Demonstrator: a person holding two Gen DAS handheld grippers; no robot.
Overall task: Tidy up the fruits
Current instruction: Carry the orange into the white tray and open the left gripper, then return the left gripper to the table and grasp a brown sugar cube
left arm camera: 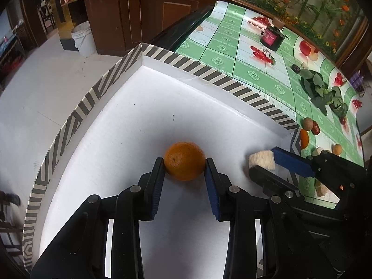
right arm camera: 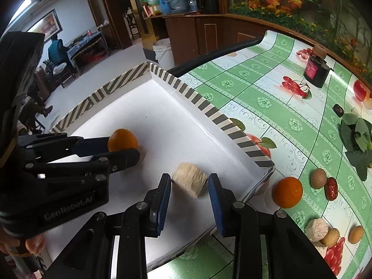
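The left gripper point(left arm camera: 184, 161) has its jaws closed on an orange point(left arm camera: 184, 160), one blue pad against each side of the fruit, which sits on the white floor of the tray point(left arm camera: 130, 125) in the lower middle of the left wrist view. From the right wrist view the same orange point(right arm camera: 122, 139) shows at centre left, pinched at the tip of that left gripper point(right arm camera: 125, 148).

The right gripper point(right arm camera: 189, 183) has a pale fibrous chunk point(right arm camera: 190, 179) between its jaws. The left pad meets the chunk's edge, but a thin gap shows on the right side, so I cannot tell whether it is truly gripped. In the left wrist view that chunk point(left arm camera: 261, 159) lies at right of centre, resting on the tray floor near the tray's open corner.

The tray has a grey-and-white striped rim point(right arm camera: 207, 107) and stands on a bench covered with a green patterned cloth point(right arm camera: 267, 88).

Outside the tray, just beside its near corner, a second orange point(right arm camera: 287, 192) lies on the cloth. Further right sit a brown round fruit point(right arm camera: 318, 178) touching a red date point(right arm camera: 331, 188), and lower right a pale cube point(right arm camera: 316, 229) with small brown pieces point(right arm camera: 355, 234). Leafy greens point(right arm camera: 358, 139) lie at the right edge, and a dark jar point(right arm camera: 316, 69) stands upper right.
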